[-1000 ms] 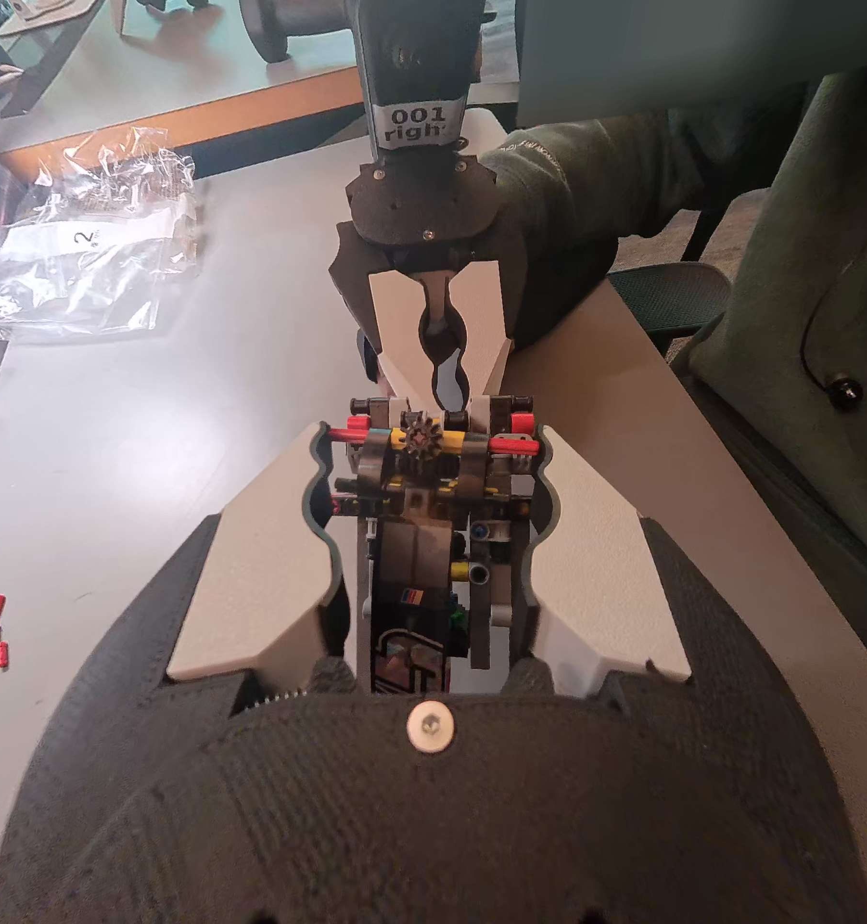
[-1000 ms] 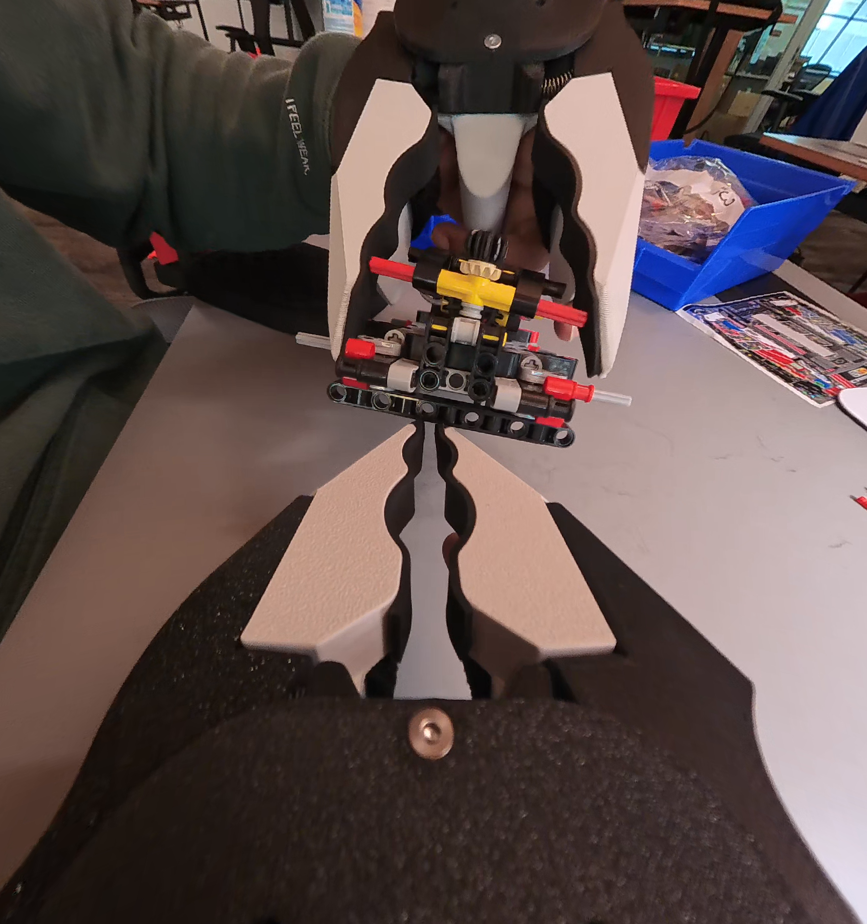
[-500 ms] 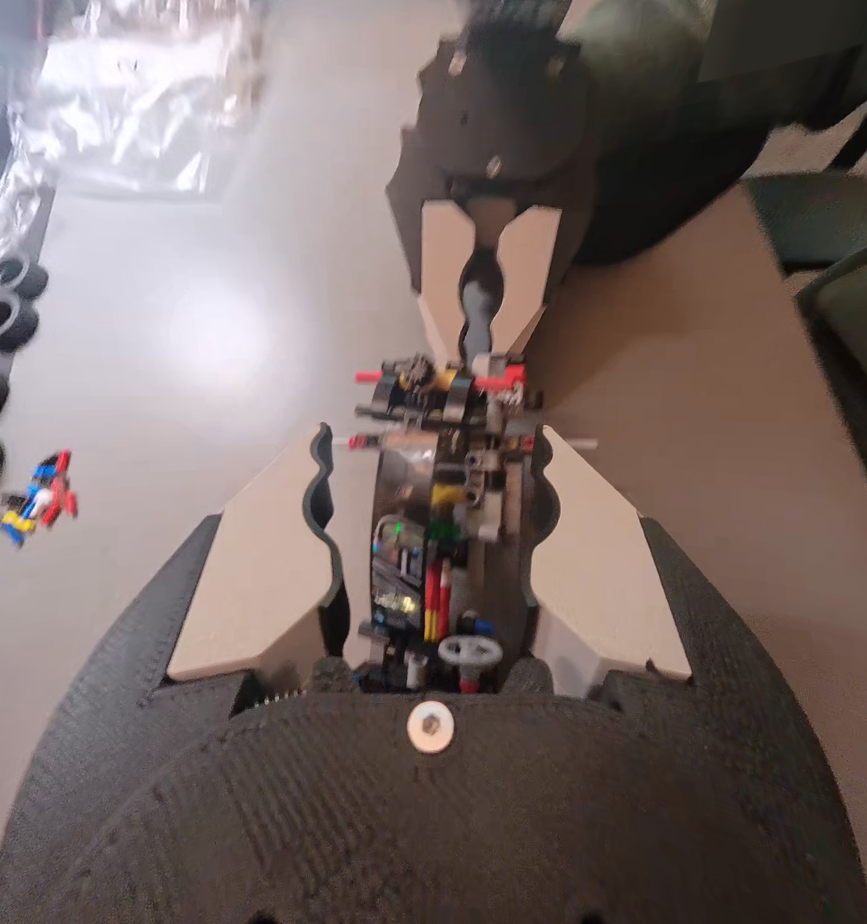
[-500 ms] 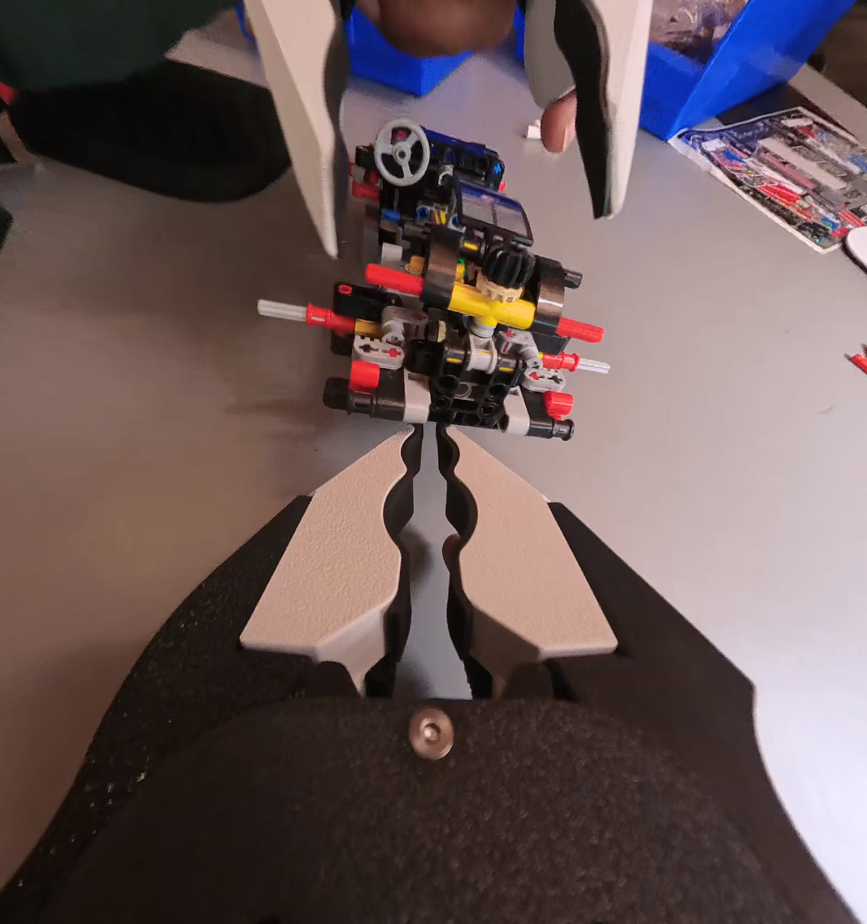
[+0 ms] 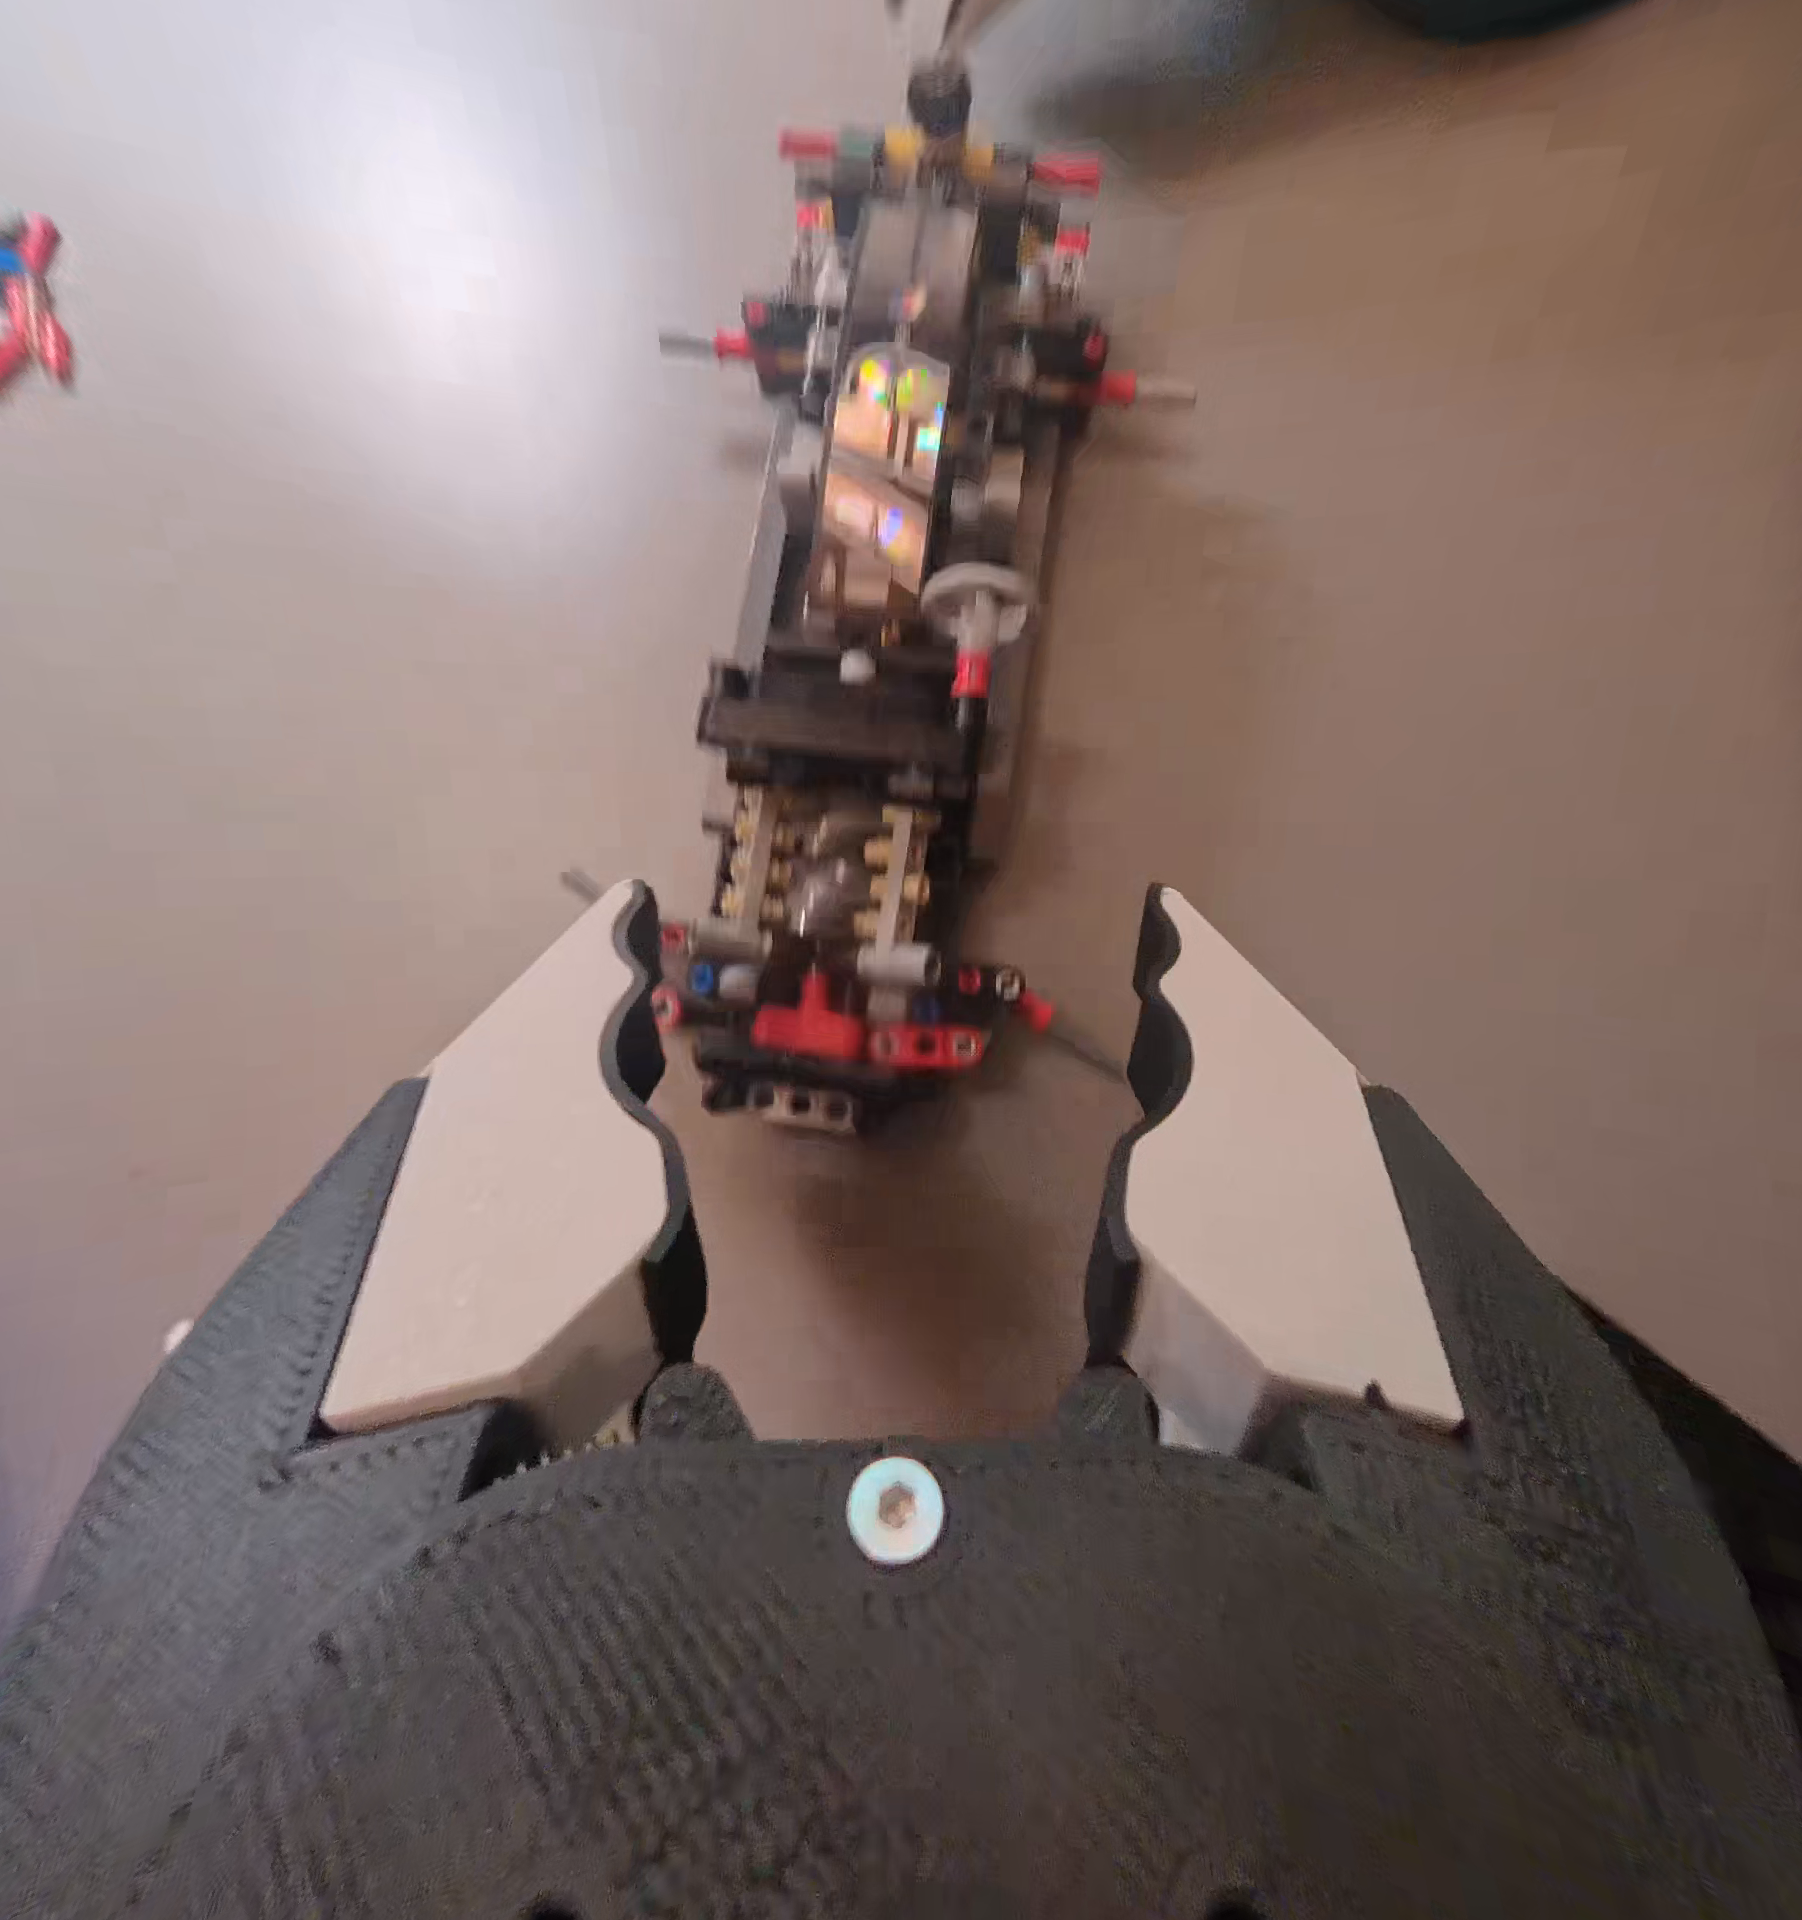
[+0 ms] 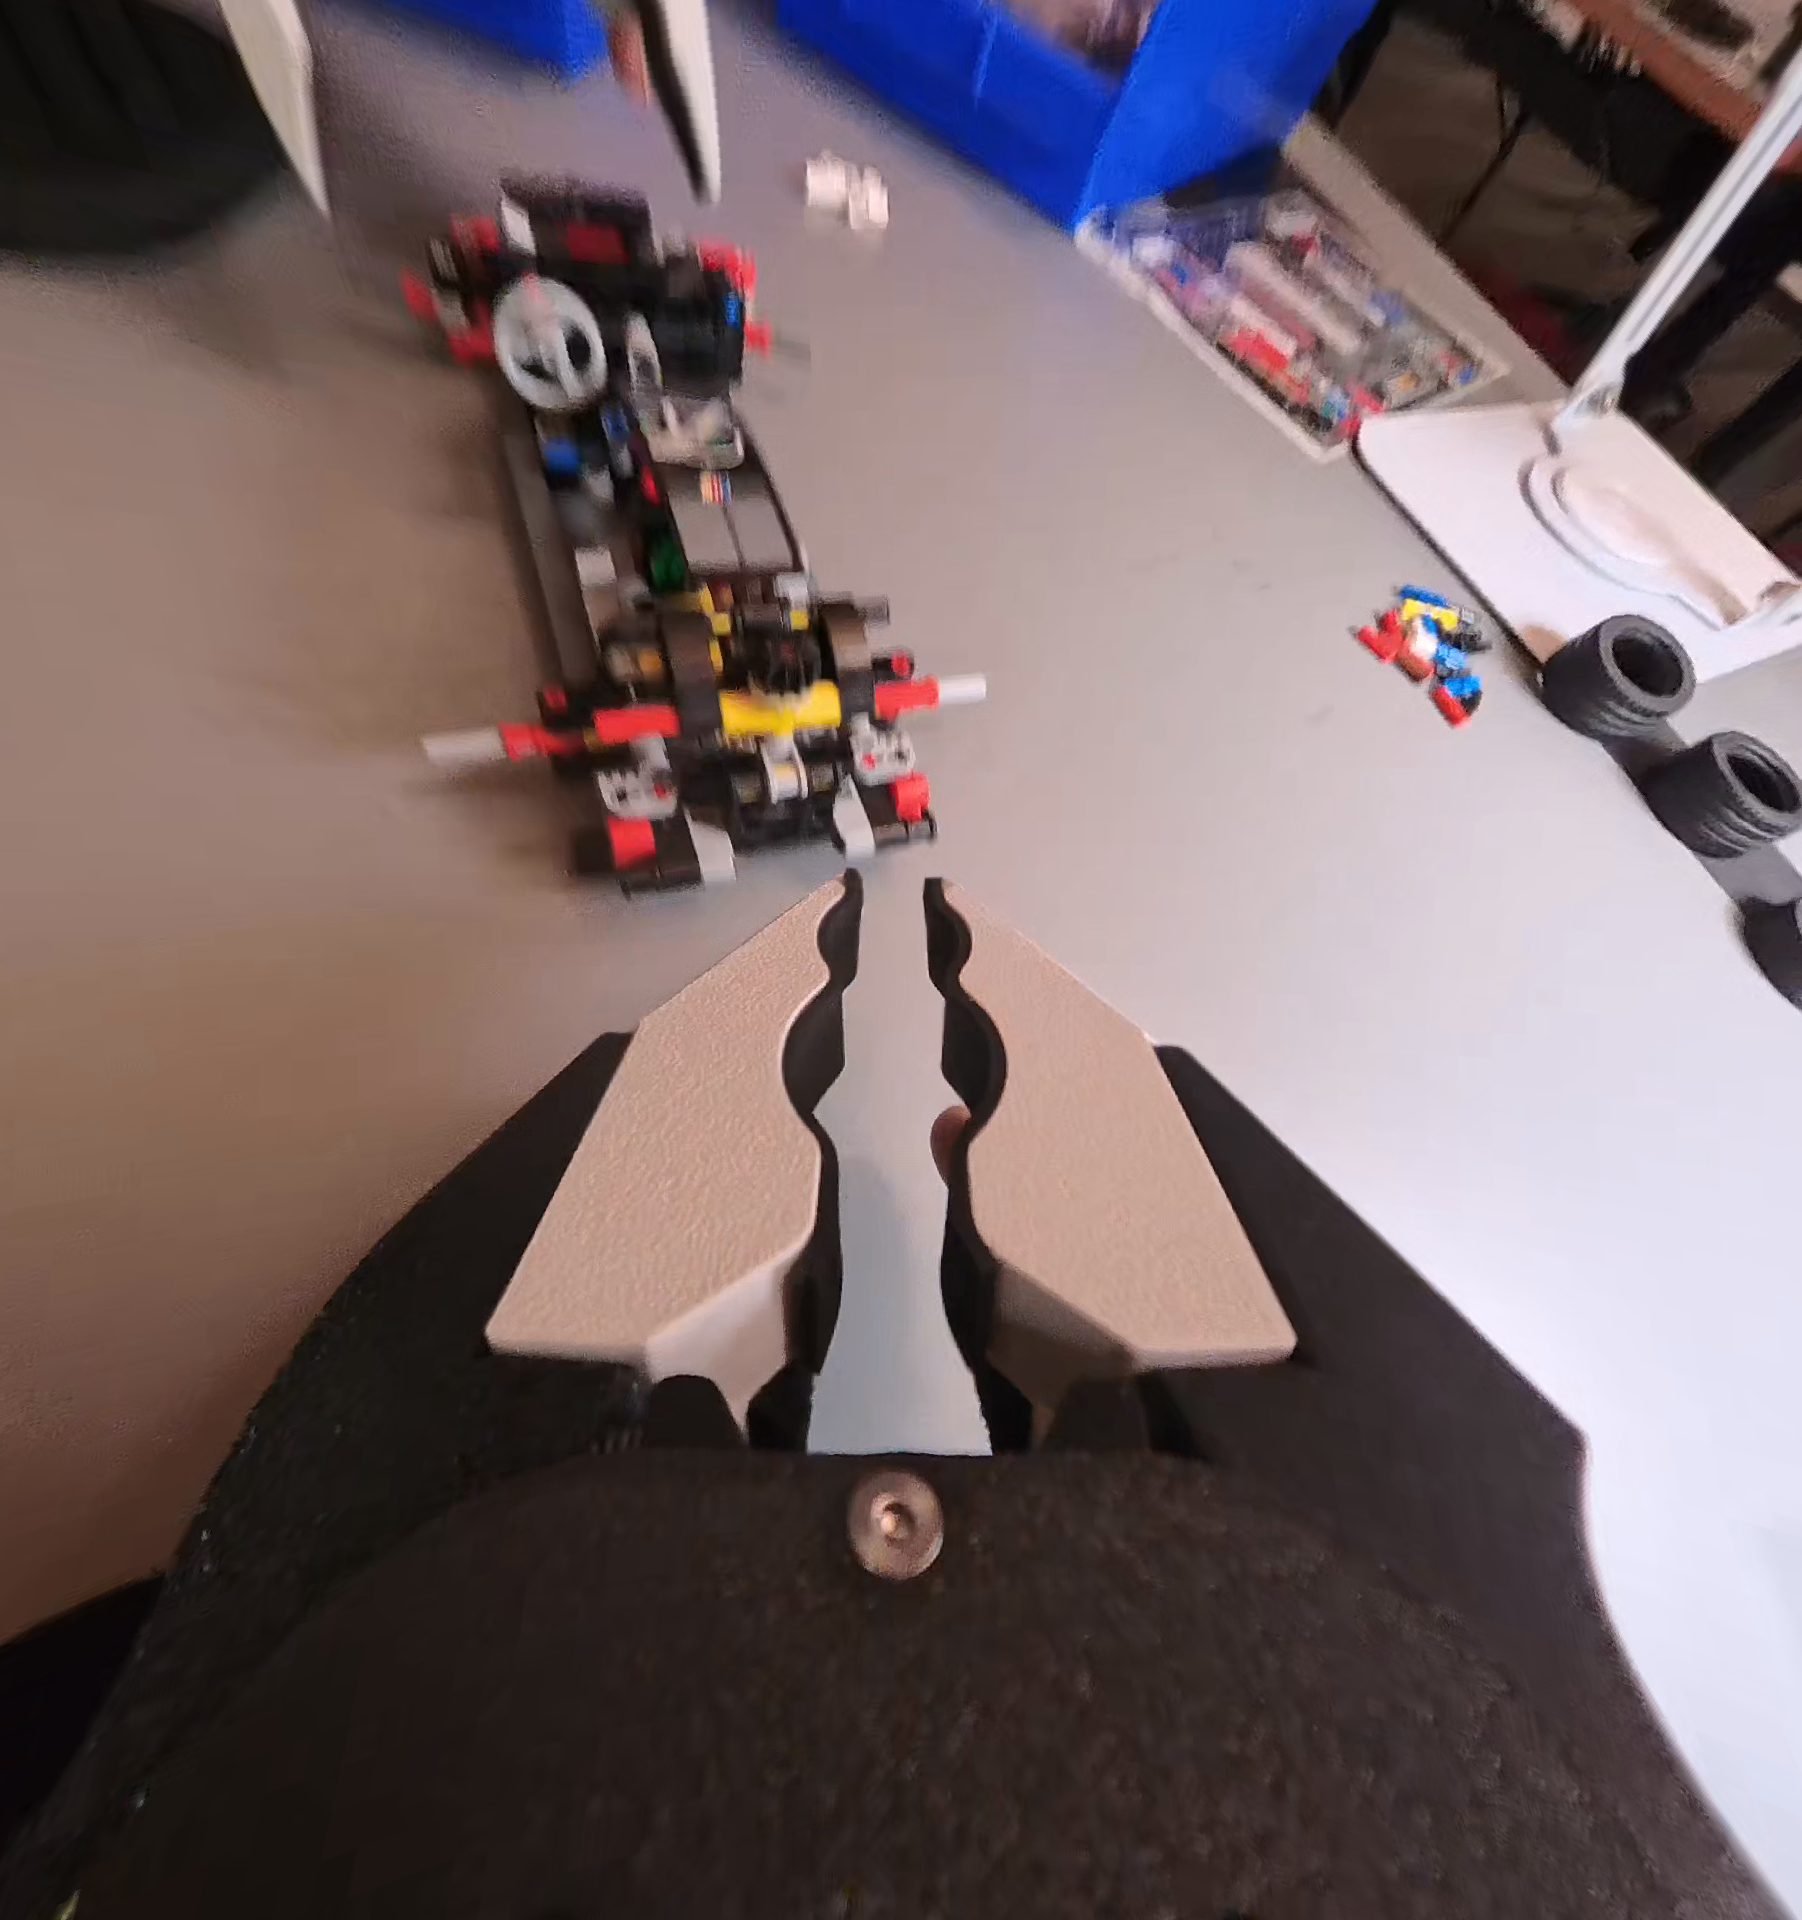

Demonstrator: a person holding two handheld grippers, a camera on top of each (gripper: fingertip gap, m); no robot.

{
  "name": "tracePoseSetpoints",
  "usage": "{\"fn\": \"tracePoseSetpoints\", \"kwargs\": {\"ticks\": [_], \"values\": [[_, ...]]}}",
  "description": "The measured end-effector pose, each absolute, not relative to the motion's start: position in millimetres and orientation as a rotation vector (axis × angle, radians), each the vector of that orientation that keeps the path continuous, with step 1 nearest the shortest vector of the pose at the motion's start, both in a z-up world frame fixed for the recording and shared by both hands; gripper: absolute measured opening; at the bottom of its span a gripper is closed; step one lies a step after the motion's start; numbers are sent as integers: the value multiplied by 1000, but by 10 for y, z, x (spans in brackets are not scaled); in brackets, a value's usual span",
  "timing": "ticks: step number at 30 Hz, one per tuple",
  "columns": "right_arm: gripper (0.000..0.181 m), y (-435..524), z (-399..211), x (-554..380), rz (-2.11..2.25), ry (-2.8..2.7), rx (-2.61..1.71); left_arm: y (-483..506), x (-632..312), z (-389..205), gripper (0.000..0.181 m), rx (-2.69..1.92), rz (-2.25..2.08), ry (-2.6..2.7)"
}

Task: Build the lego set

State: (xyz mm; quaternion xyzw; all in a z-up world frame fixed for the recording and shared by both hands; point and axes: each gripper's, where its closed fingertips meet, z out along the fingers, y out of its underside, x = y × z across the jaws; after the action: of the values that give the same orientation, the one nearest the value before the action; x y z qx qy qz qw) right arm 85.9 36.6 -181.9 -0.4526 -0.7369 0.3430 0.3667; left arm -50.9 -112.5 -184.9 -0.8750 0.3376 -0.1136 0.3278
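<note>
The Lego car chassis [image 5: 876,623], long and black with red pins, a yellow part and a grey steering wheel, lies flat on the grey table [image 5: 357,623]. My left gripper [image 5: 897,899] is open and empty, its fingertips on either side of the chassis's near end without touching it. In the right wrist view the chassis [image 6: 710,623] lies just beyond my right gripper [image 6: 892,883], whose jaws are almost together and hold nothing. The left gripper's white fingers [image 6: 284,104] show at the far end of the chassis. Both views are blurred.
A small pile of loose coloured pieces [image 6: 1427,649] and a row of black tyres [image 6: 1624,675] lie at the right. A blue bin [image 6: 1084,94], an instruction booklet [image 6: 1292,301] and a white stand base [image 6: 1603,499] sit at the back right. The pile also shows in the left wrist view [image 5: 3,301]. The tips of one gripper are about 20 cm away from the tips of the other.
The left gripper lowered the chassis onto the table, let go of it and drew back along it. The right gripper backed away a little from the chassis's other end.
</note>
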Motion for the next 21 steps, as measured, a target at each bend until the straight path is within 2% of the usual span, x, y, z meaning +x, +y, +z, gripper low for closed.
{"fn": "tracePoseSetpoints", "kwargs": {"ticks": [1,4,8,10,13,17,21], "values": [[12,329,-1730,842,953,-1869,-1166,-1170,-572,-1913,92,-2298,-290,873],[21,195,-1572,753,1033,-1887,-1139,-1200,-716,-2084,92,-2290,-285,826],[53,-16,-1592,590,971,-2069,-1119,-1160,-671,-2118,86,-2217,-370,782],[59,-82,-1635,490,893,-2160,-1096,-1142,-654,-2116,84,-2197,-376,772],[53,-154,-1688,370,826,-2281,-1053,-1090,-620,-2113,81,-2181,-383,720],[29,-136,-1772,325,764,-2436,-1016,-1012,-578,-2114,81,-2174,-360,670],[23,-15,-1780,293,709,-2490,-997,-938,-564,-2116,82,-2165,-357,605]]}}
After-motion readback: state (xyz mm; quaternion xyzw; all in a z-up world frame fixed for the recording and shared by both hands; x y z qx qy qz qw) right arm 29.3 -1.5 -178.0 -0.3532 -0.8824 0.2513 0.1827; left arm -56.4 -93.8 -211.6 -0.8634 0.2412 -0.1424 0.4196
